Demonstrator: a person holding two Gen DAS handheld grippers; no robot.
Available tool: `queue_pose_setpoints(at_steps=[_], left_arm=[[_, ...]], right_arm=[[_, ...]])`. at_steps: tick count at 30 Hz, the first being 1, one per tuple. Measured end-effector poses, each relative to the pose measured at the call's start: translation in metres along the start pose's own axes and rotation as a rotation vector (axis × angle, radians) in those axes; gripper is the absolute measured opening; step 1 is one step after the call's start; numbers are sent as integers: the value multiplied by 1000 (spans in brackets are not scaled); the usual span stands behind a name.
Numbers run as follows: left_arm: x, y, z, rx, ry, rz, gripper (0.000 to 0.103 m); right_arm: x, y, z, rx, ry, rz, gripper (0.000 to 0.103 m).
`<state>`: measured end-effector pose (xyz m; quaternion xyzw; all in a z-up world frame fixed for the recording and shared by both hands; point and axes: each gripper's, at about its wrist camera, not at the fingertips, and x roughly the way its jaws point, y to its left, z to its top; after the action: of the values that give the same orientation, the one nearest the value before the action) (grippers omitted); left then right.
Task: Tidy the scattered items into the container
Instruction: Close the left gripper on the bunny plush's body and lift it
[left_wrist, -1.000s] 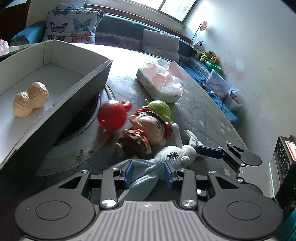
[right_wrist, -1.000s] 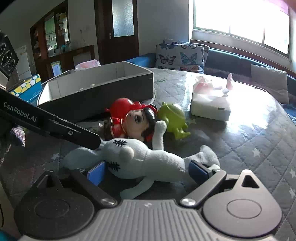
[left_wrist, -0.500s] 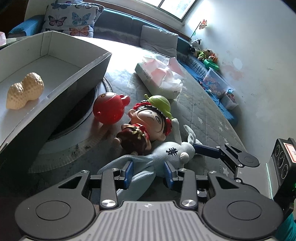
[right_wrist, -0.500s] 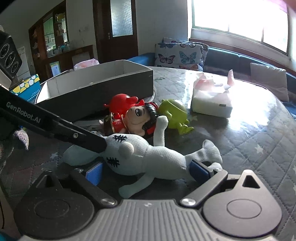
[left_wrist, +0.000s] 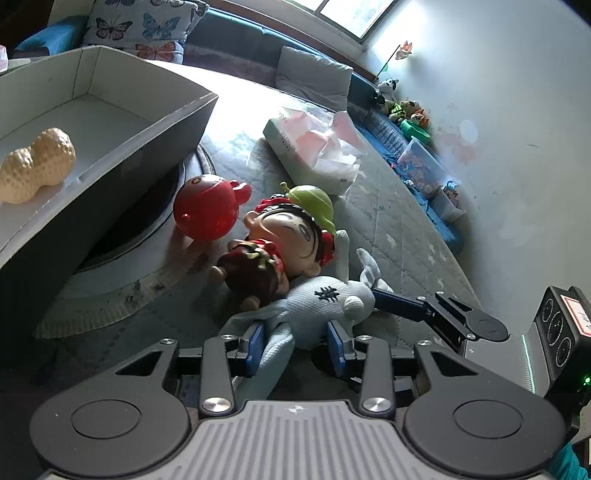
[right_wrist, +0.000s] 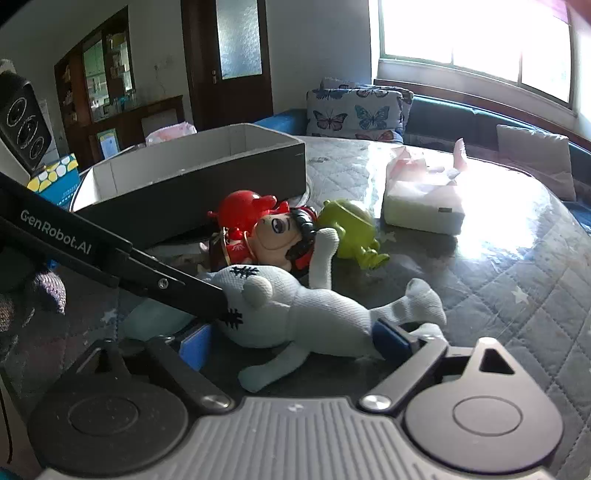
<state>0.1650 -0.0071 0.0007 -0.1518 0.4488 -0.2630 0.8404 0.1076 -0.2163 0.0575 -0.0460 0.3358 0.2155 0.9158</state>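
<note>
A pale blue plush bunny (left_wrist: 321, 306) (right_wrist: 295, 314) lies on the quilted table. My left gripper (left_wrist: 291, 341) has its jaws around the bunny's head and ear, still apart. My right gripper (right_wrist: 295, 339) is wide open around the bunny's body and legs. Beyond it lie a big-headed doll (left_wrist: 284, 240) (right_wrist: 273, 236), a red round toy (left_wrist: 207, 208) (right_wrist: 240, 206) and a green one-eyed toy (left_wrist: 314, 201) (right_wrist: 351, 229). The grey cardboard box (left_wrist: 147, 155) (right_wrist: 221, 184) stands to the left and holds a peanut-shaped toy (left_wrist: 37, 164).
A tissue pack (left_wrist: 314, 151) (right_wrist: 424, 199) lies beyond the toys. The box sits on a round turntable (left_wrist: 147, 258). A sofa with a butterfly cushion (right_wrist: 354, 110) runs behind the table. Toy bins (left_wrist: 424, 173) stand by the wall.
Both grippers have edged in closer around the bunny; the left jaws now sit further along its head. The bunny has shifted slightly.
</note>
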Motion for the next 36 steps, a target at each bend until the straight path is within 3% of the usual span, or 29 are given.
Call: queue_pose_setpoints(at_steps=[9,22,30,36], left_arm=[[-8,2,1,15,-18,-3,39],[-2,20,11,-68,-26,-37,40],[-4,15,8,-45,-35,-72,39],[-14,11,4,-24,-56,-69,39]], right_arm=[[-1,-1,0,2,-4,29,95],[9,0,4,27,-5,15,96],[6,8,4,19,-25,10,86],[1,15,6,19,-25,11,85]])
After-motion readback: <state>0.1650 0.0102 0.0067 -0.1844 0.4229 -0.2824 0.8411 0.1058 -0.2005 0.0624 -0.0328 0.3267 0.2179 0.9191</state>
